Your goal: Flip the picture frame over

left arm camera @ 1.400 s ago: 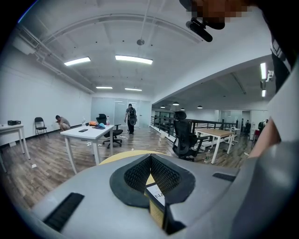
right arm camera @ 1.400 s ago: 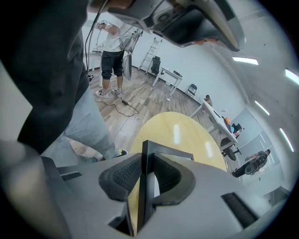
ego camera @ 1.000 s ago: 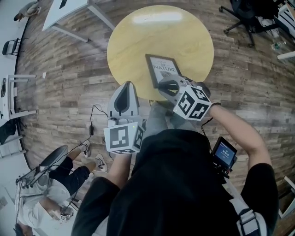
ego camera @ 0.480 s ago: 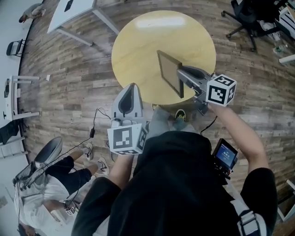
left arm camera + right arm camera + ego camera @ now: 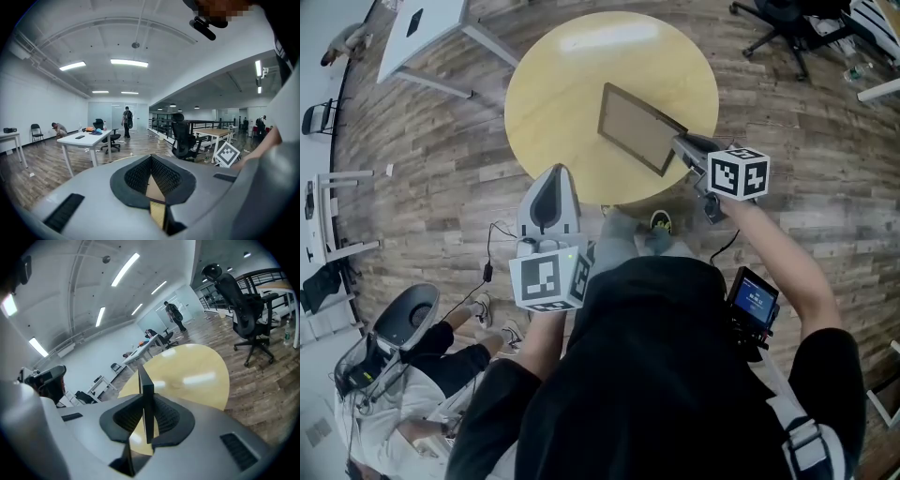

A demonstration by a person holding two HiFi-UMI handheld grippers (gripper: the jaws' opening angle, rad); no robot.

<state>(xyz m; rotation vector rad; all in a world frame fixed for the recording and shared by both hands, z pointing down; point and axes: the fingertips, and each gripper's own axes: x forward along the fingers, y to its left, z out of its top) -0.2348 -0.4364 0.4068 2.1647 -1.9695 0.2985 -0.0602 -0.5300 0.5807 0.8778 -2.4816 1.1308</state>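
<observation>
The right gripper [image 5: 682, 142], its jaws closing on the thin dark edge of the picture frame [image 5: 637, 127], holds it over the round yellow table [image 5: 562, 84], plain brown backing facing up. The left gripper [image 5: 555, 171], jaws together and empty, hangs beside the table's near rim.

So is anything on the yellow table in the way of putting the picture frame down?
No, nothing visible. The right hand-held gripper, its jaws closing on the edge of the black-edged rectangular picture frame, holds it brown back up over the round yellow wooden table, and the tabletop around it is bare.
</observation>
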